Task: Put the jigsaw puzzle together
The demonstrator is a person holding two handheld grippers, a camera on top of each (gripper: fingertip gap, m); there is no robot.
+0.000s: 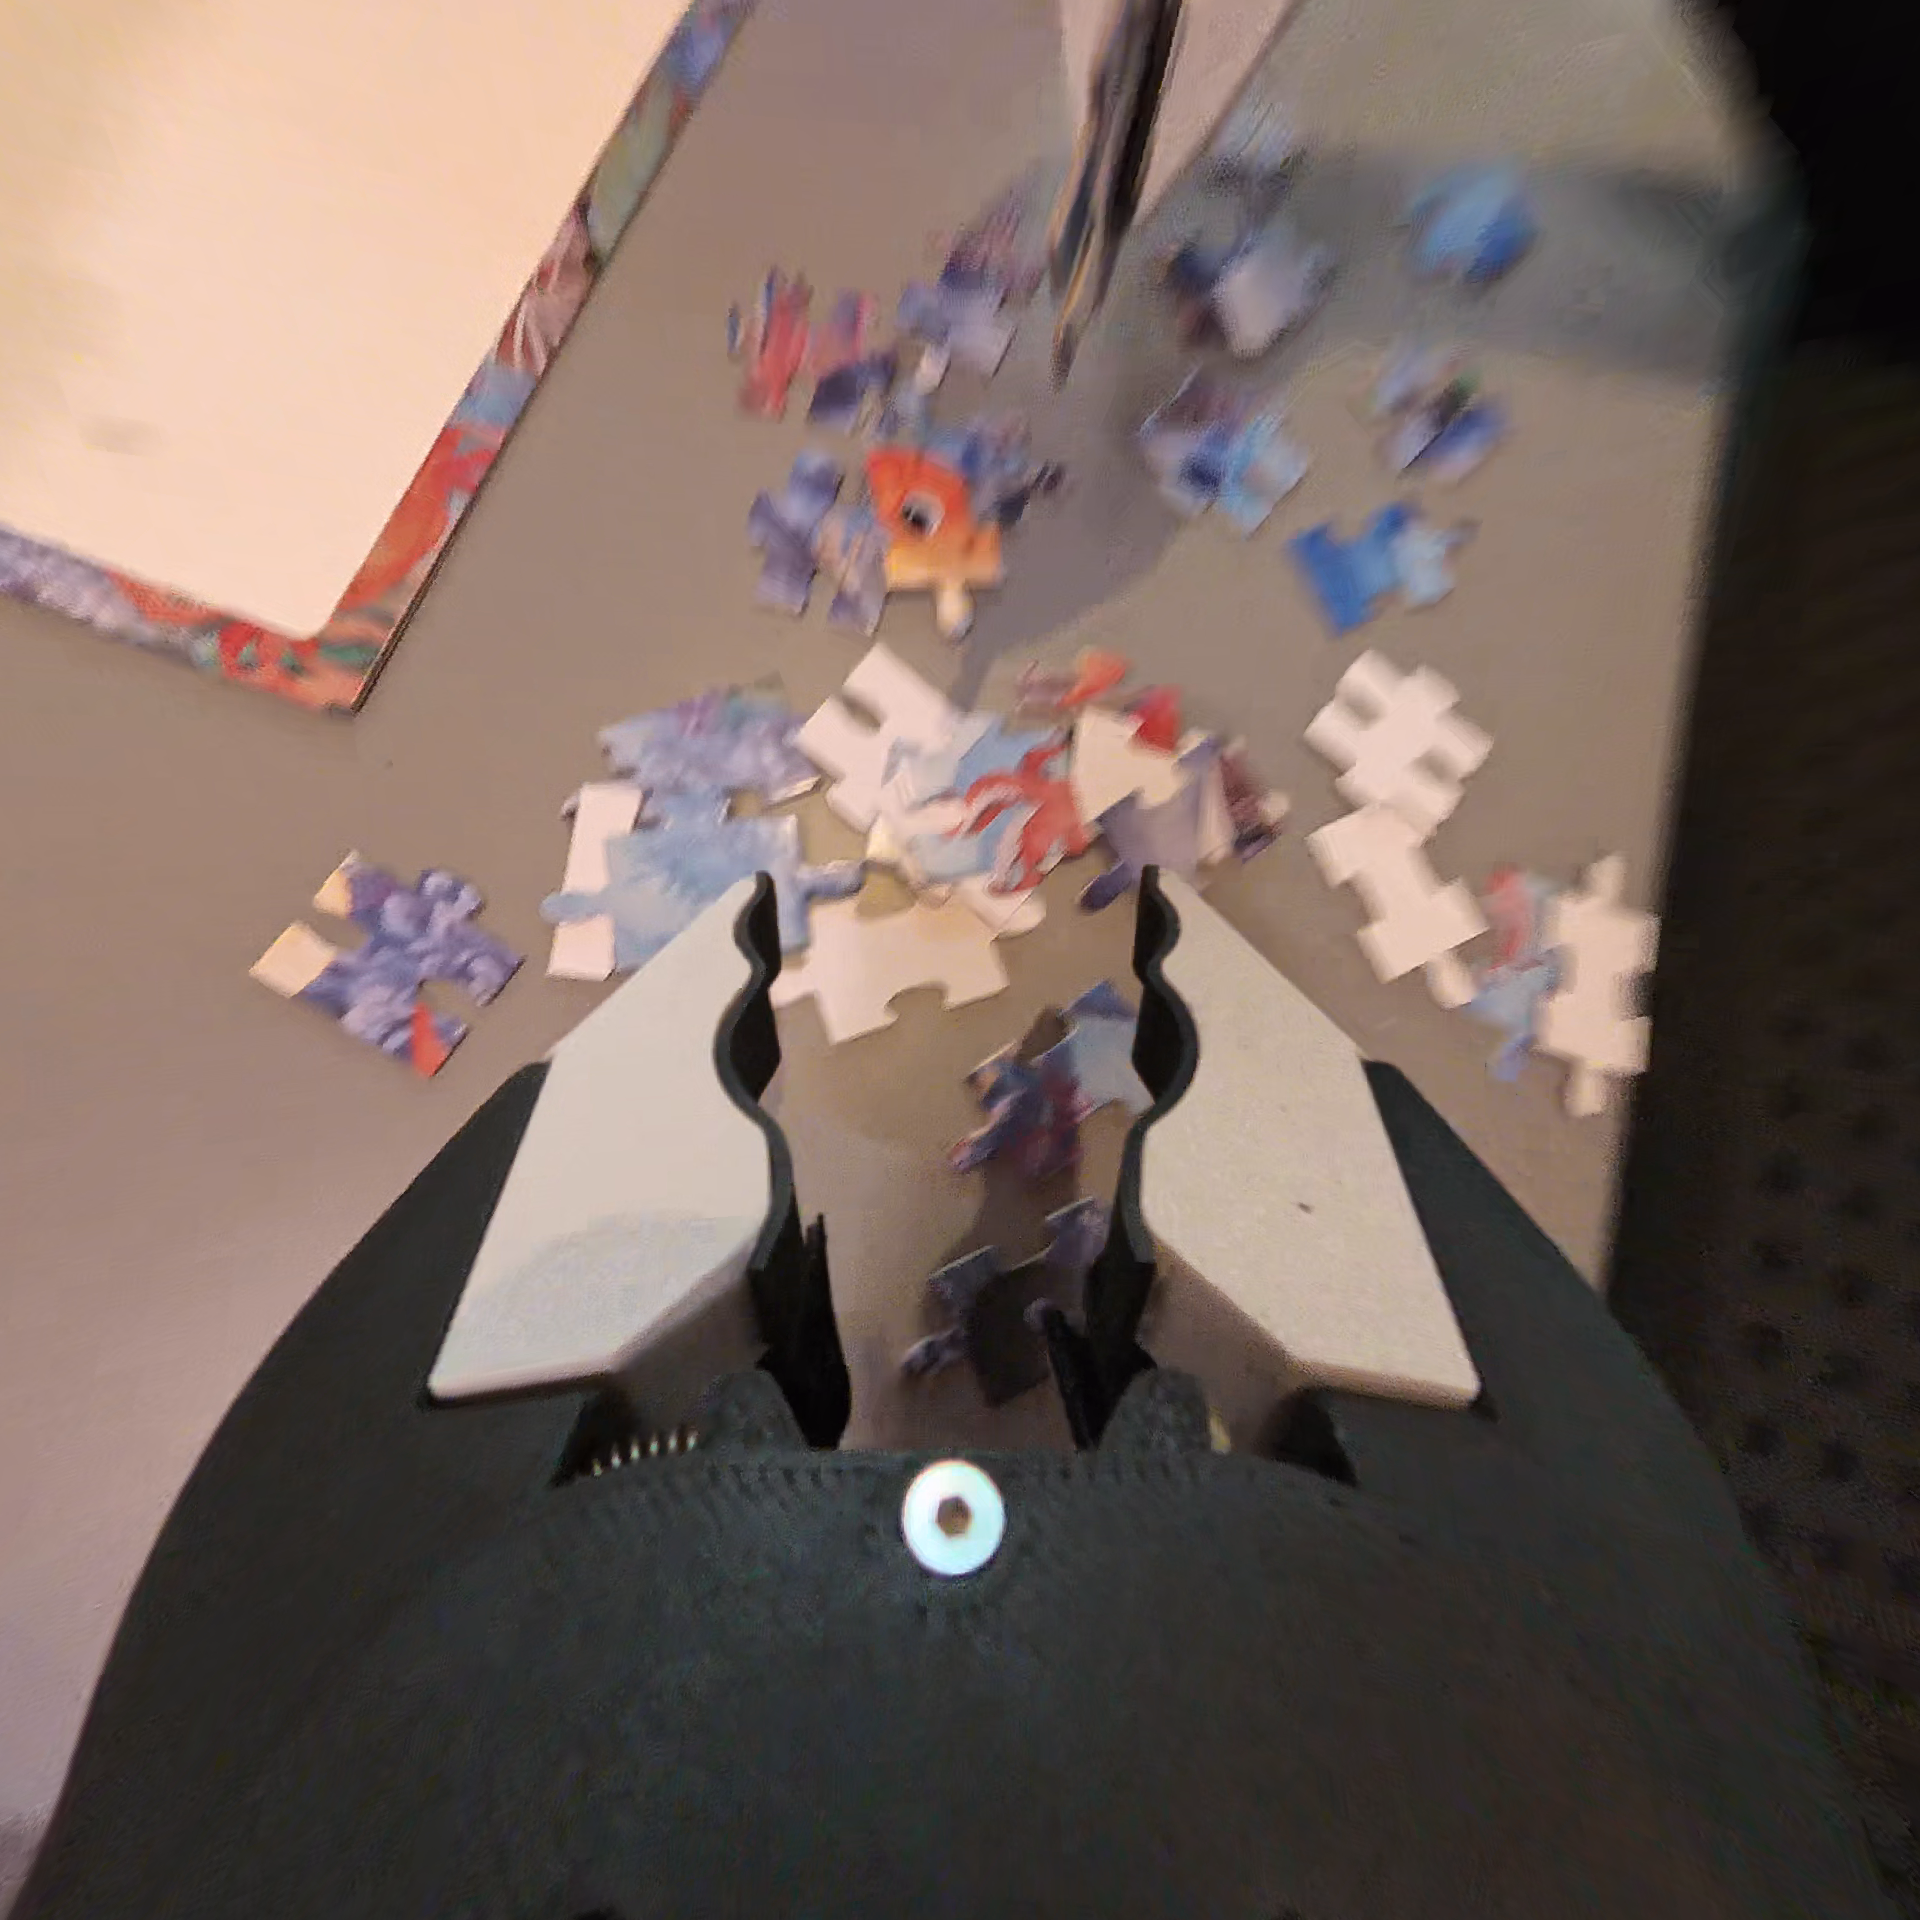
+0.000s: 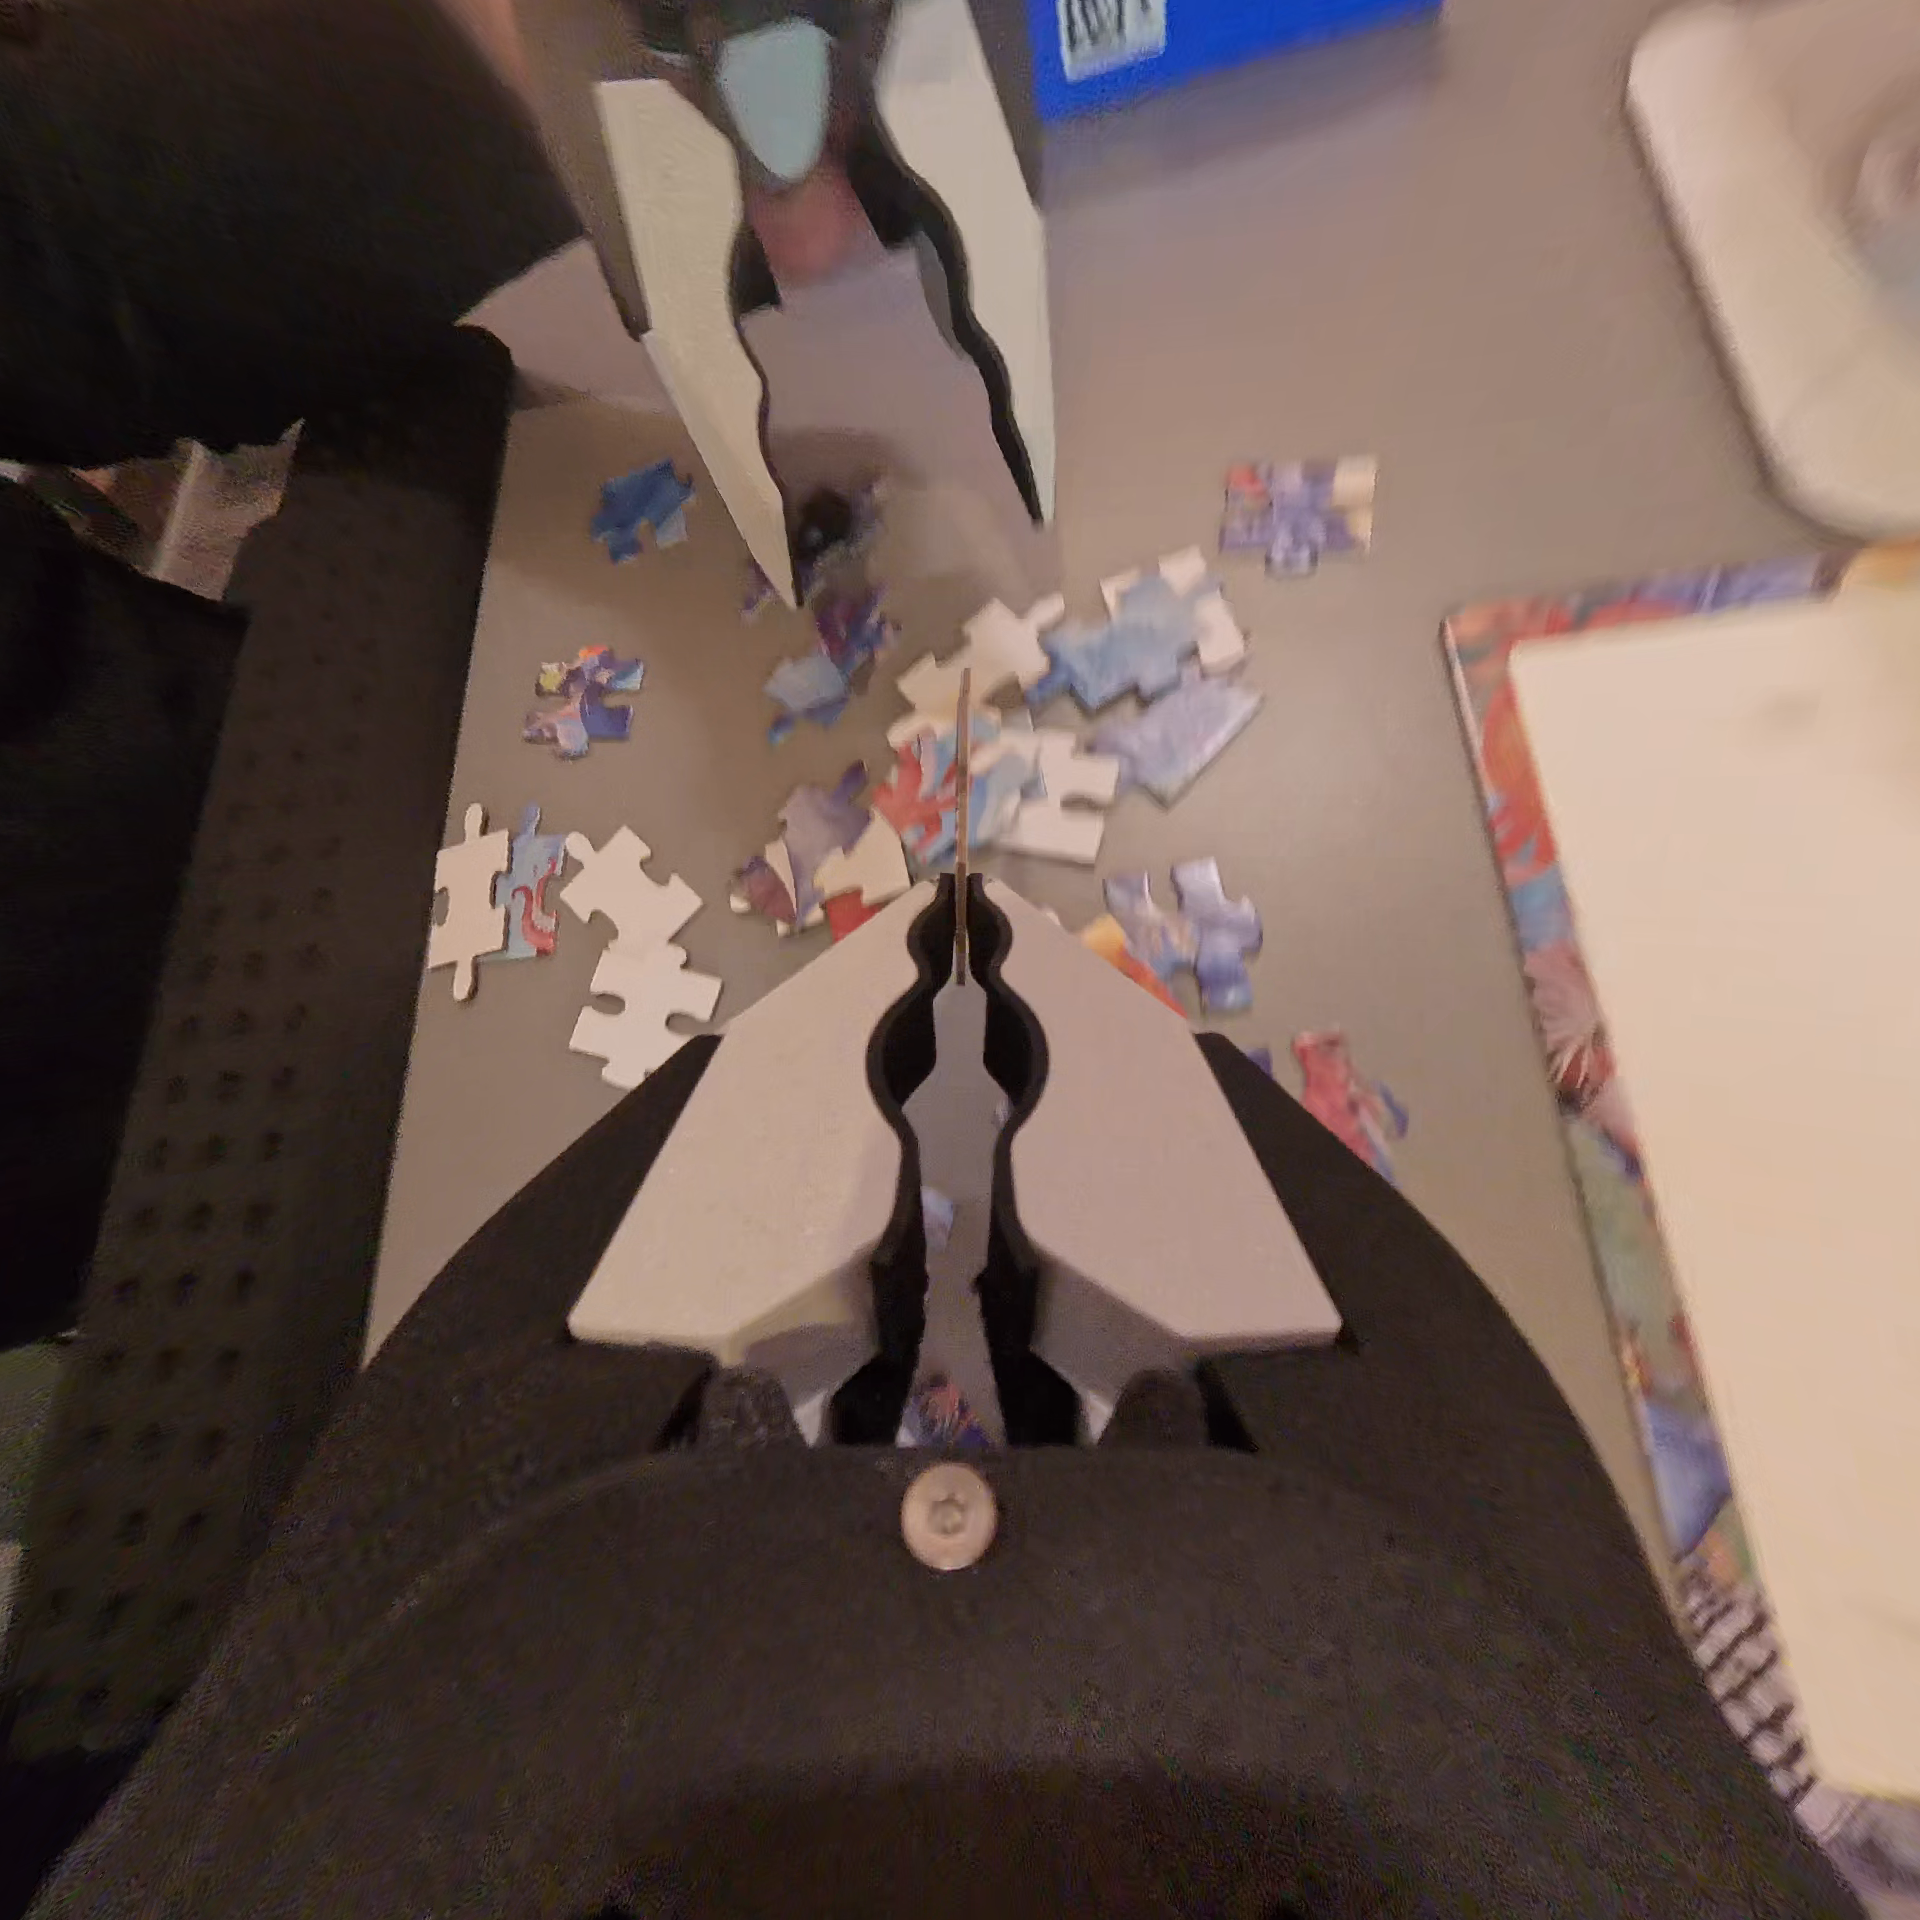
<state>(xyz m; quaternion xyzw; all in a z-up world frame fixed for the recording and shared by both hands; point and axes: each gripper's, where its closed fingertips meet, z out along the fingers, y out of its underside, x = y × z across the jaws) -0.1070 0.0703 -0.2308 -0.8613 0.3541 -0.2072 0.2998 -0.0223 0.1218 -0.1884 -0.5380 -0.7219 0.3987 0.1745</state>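
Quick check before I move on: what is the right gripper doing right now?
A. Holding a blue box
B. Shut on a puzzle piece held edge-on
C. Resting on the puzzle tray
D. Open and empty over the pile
B: the right gripper has its fingertips closed on a thin puzzle piece seen edge-on, above the loose pieces.

No writing is legible; a white label (image 2: 1110,33) on the blue box (image 2: 1236,52) is too blurred.

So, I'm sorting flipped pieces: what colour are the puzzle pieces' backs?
Plain white, clearest in the right wrist view on the face-down pieces near the table edge.
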